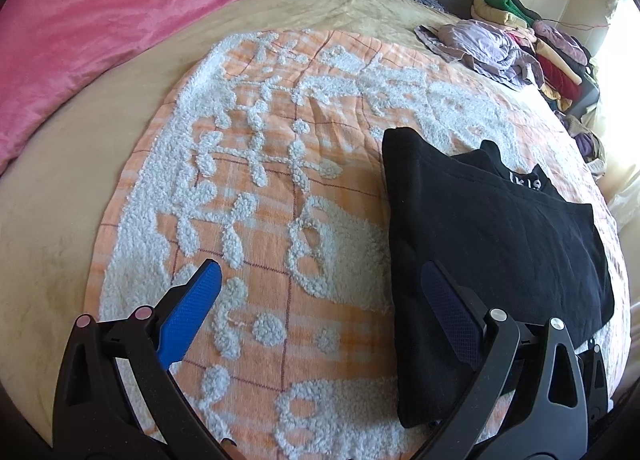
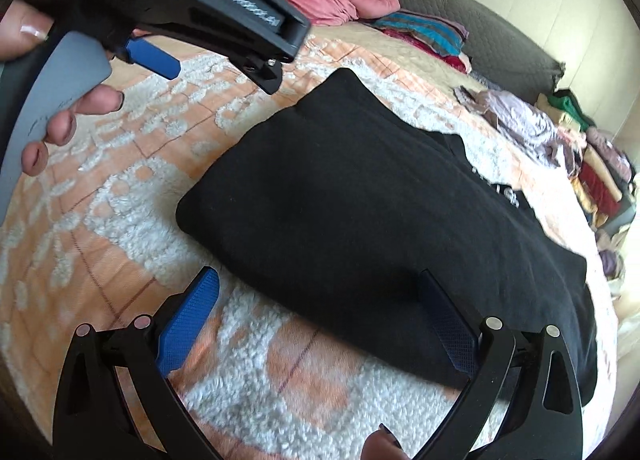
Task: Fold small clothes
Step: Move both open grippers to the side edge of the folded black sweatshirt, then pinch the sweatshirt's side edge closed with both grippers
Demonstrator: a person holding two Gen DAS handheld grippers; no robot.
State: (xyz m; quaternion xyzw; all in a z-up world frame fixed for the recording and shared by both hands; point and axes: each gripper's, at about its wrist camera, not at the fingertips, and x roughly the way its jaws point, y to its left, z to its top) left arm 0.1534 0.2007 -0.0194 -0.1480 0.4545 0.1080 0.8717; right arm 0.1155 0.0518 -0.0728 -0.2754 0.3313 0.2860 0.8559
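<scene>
White lettering point(image 1: 525, 181) on the folded black garment point(image 1: 496, 244) partly covered by a fold, unreadable, garment's near edge hidden behind gripper finger point(image 1: 452, 316), clothes pile point(image 2: 600, 176) cropped at frame's edge

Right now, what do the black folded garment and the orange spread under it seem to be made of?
Black folded garment: looks like soft matte knit, perhaps cotton jersey; no sheen, rounded fold edges, white lettering near one end.
Orange spread: appears to be woven checked cloth with raised white tufts, chenille-like; thin dark grid lines and fluffy looped motifs show.

A black garment point(image 2: 360, 212) lies folded flat on the bedspread.
</scene>
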